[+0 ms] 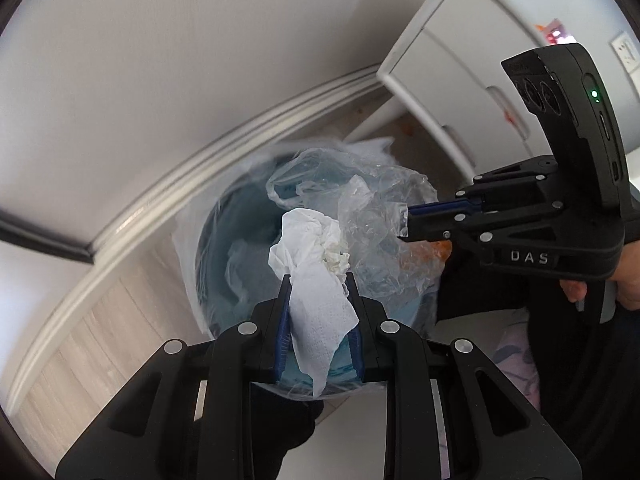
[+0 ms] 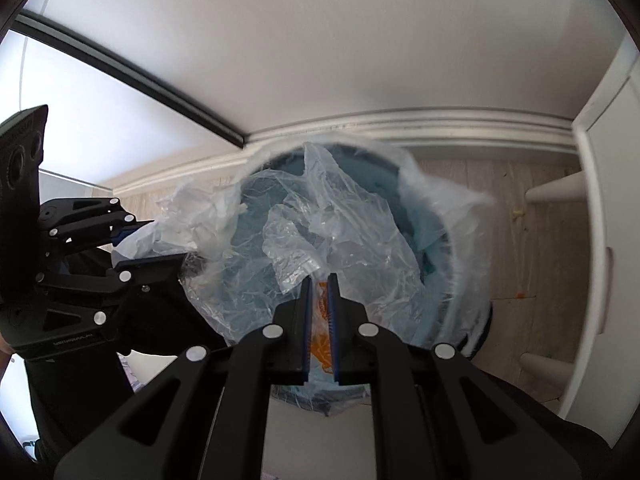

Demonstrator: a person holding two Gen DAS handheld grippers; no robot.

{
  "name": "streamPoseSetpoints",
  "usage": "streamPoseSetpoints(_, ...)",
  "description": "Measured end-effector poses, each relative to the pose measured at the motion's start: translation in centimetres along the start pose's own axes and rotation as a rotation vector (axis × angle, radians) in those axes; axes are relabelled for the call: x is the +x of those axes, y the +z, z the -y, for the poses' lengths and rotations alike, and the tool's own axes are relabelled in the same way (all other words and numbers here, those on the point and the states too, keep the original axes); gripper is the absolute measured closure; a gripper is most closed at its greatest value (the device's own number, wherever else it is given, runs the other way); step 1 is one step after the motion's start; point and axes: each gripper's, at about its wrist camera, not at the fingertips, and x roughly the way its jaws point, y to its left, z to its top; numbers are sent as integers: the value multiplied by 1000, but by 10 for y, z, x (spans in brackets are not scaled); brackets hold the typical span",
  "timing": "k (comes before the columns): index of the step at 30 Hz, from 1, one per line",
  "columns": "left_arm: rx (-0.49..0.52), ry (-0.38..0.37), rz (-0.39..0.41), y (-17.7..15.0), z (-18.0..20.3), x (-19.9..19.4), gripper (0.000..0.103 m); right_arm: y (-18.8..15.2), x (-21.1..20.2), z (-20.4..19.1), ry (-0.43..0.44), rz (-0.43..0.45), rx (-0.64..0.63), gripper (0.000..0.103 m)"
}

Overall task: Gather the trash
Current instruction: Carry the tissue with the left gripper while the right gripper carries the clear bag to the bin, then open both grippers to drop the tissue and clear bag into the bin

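Note:
A round blue trash bin (image 1: 224, 256) (image 2: 440, 248) lined with a clear bag stands on the floor below both grippers. My left gripper (image 1: 318, 280) is shut on a crumpled white paper napkin (image 1: 316, 280), which hangs over the bin's mouth. My right gripper (image 2: 320, 278) (image 1: 404, 226) is shut on a crinkled clear plastic bag (image 2: 340, 232) (image 1: 380, 232) with orange print, held over the bin beside the napkin. In the right wrist view the left gripper (image 2: 160, 244) comes in from the left edge with the napkin (image 2: 188, 216).
A white wall with a white baseboard (image 2: 400, 124) runs behind the bin. A white cabinet on legs (image 1: 472, 80) (image 2: 600, 200) stands to the right. Wood-look floor (image 2: 520, 240) with small orange crumbs lies around. A person's hand (image 1: 624, 276) grips the right tool.

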Motion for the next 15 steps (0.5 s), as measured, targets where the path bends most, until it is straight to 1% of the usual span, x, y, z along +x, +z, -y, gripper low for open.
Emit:
streamPoseSetpoints(6, -37, -13, -49, -7, -18, 25, 81, 10, 32, 9, 20, -49, 21, 94)
streamPoseSetpoints(15, -67, -29, -130, -4, -35, 71, 81, 27, 67, 26, 4, -114, 26, 94)
